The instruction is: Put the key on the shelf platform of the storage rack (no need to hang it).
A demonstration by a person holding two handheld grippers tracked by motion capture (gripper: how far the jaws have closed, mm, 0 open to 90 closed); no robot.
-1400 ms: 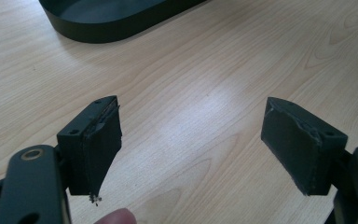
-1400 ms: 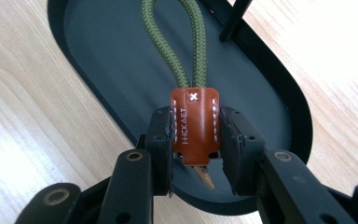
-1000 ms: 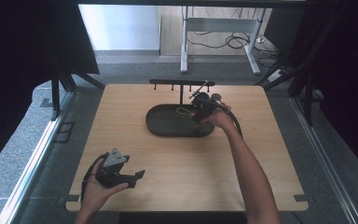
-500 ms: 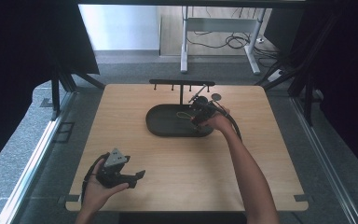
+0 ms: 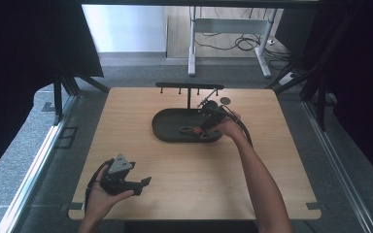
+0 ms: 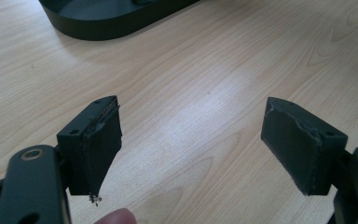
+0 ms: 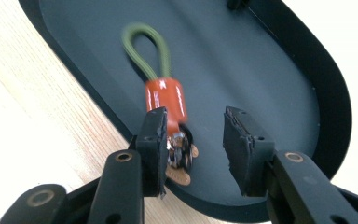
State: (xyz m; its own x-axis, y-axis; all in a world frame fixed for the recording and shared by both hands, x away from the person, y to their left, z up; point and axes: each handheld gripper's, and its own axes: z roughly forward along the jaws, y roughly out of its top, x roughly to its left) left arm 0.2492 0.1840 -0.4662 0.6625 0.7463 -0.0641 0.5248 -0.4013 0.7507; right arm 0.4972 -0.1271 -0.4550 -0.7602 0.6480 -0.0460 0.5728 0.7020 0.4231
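A key fob with a green cord loop, an orange sleeve and a metal ring lies in the dark oval tray near its front rim. My right gripper hovers over it, open, with the ring just beside its left jaw and nothing clamped. From the high view the right gripper is above the tray's right half, and the fob lies just left of it. My left gripper rests open at the table's front left, its jaws wide apart over bare wood.
A black hook rack rises on a post from the tray's back edge. A small dark disc sits on the table right of the rack. The tray's rim lies far ahead of the left gripper.
My right gripper has come slightly toward the person and lower over the tray, closer to the fob. The left gripper has stayed put.
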